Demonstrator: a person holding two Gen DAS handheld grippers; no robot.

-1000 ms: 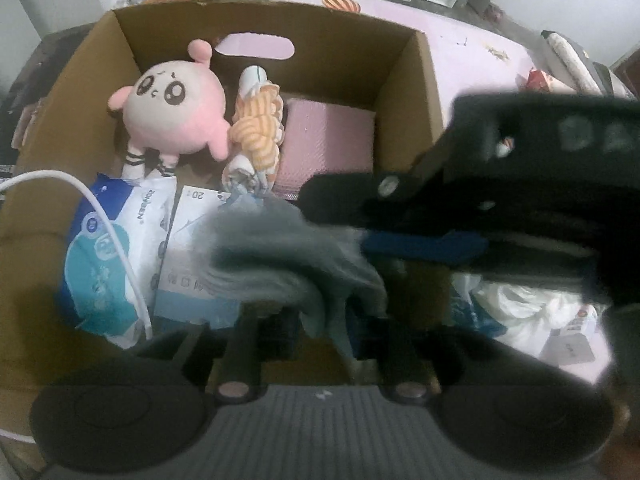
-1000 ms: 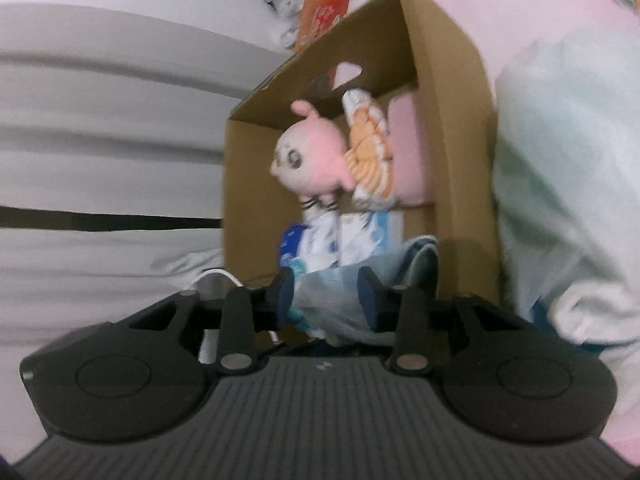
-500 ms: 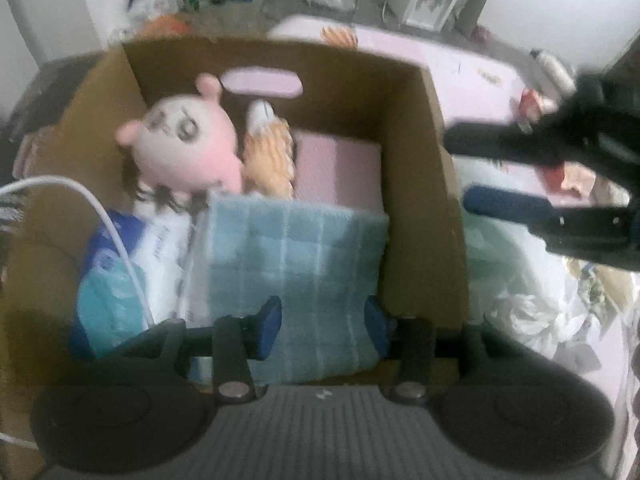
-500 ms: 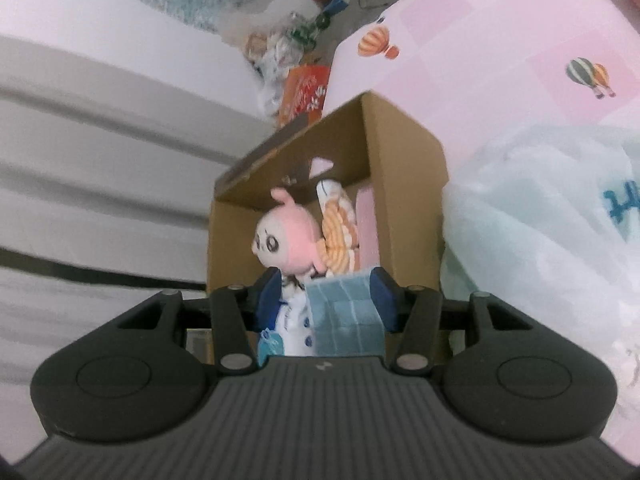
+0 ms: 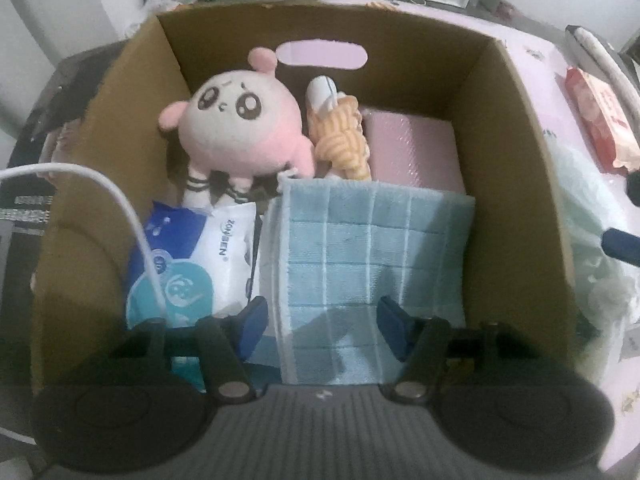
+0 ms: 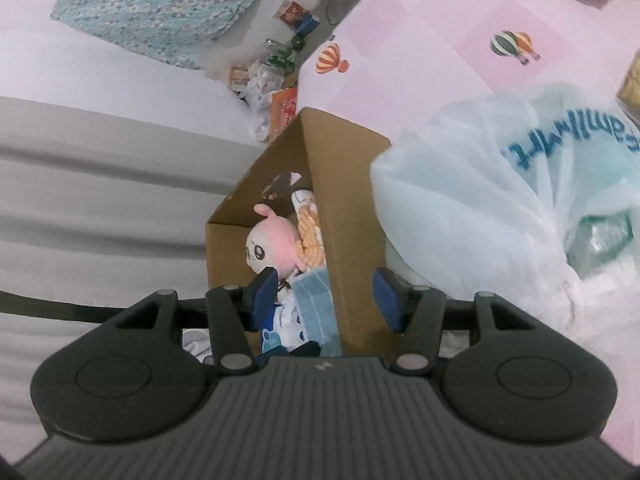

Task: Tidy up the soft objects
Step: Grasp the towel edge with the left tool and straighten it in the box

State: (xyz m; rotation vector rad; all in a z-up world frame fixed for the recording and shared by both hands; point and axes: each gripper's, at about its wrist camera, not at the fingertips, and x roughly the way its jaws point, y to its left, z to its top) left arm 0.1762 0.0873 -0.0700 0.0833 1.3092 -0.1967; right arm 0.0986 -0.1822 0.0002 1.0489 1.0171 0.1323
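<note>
Lying folded in the near right part of the cardboard box point(image 5: 516, 168), the blue checked towel point(image 5: 368, 264) sits beneath the left gripper point(image 5: 320, 318), whose jaws have just been opening and now stand apart on either side of the cloth without pressing it. The right gripper point(image 6: 326, 296) has likewise just been opening; its jaws are spread with nothing clamped, framing the box's side wall from outside. The left wrist view looks down into the box, showing the pink plush toy point(image 5: 236, 128), the orange striped plush point(image 5: 342, 142), a pink pad point(image 5: 412, 150) and a wet-wipes pack point(image 5: 192, 264). Only the right wrist view shows the pale plastic bag point(image 6: 500, 200) beside the box on the balloon-print sheet point(image 6: 432, 40).
</note>
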